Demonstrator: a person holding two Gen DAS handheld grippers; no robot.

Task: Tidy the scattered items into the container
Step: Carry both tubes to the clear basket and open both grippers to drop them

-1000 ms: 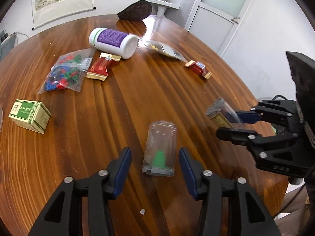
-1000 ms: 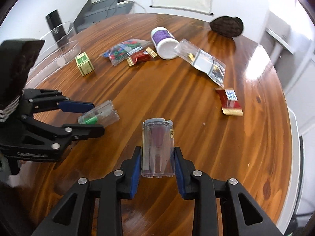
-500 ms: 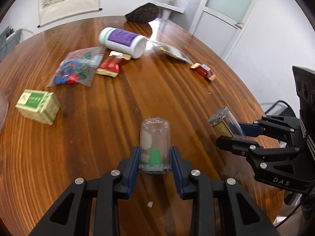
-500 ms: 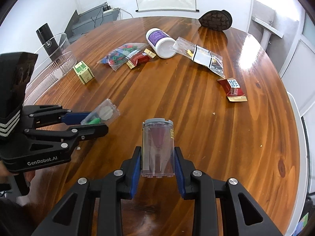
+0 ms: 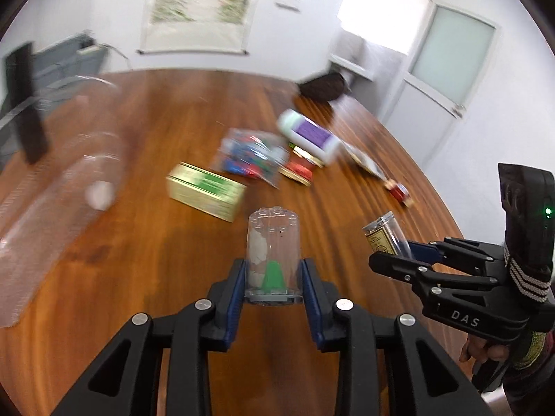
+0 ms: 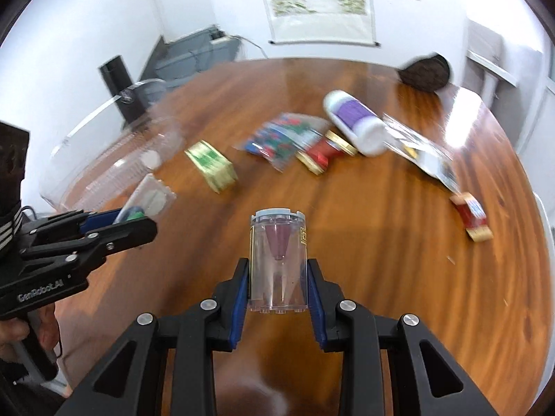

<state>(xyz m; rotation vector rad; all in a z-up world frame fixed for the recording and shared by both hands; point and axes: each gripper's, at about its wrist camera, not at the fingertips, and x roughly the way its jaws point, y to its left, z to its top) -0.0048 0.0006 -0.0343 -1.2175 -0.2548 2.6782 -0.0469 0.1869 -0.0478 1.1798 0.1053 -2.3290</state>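
Observation:
My left gripper [image 5: 273, 286] is shut on a clear capsule with a green cone [image 5: 273, 256] and holds it above the wooden table [image 5: 166, 249]. My right gripper [image 6: 278, 294] is shut on a clear capsule with a maroon cone [image 6: 278, 260], also lifted. The clear plastic container [image 5: 52, 204] lies at the left, also in the right wrist view [image 6: 114, 159]. Each gripper shows in the other's view: the right one [image 5: 399, 253] and the left one [image 6: 135, 222]. A green box [image 5: 204, 192], a bag of coloured pieces [image 5: 251, 159], a red packet [image 5: 300, 170] and a white purple-labelled bottle [image 5: 310, 137] lie on the table.
A flat clear bag [image 6: 421, 154] and a second red packet [image 6: 471, 216] lie to the right. A dark woven object [image 6: 425, 74] sits at the table's far edge. A black cylinder [image 6: 123, 86] stands behind the container. The table edge curves close on the right.
My left gripper closed on the green-cone capsule and lifted it. Both grippers have swung left toward the clear container, which has come into the left wrist view.

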